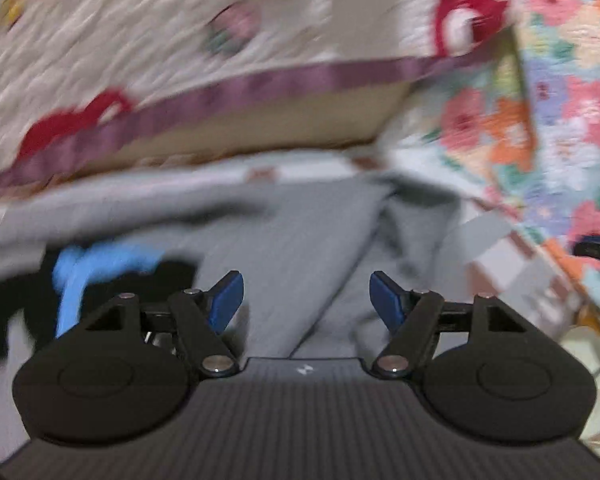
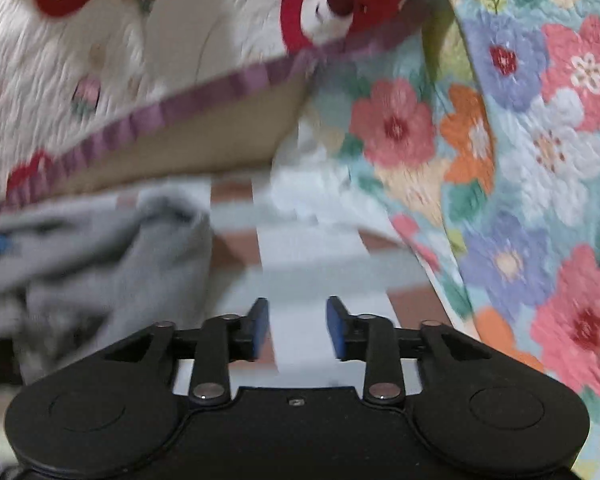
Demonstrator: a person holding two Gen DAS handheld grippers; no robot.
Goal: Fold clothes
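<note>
A grey garment lies crumpled on the checked bed sheet, right in front of my left gripper. That gripper is open and empty, its blue pads wide apart above the grey cloth. A blue and black garment lies at its left. In the right wrist view the grey garment is bunched at the left. My right gripper is open and empty above the bare checked sheet, to the right of the grey garment. Both views are blurred.
A white quilt with red bear prints and a purple border rises behind the clothes. A floral quilt fills the right side. A dark object shows at the right edge.
</note>
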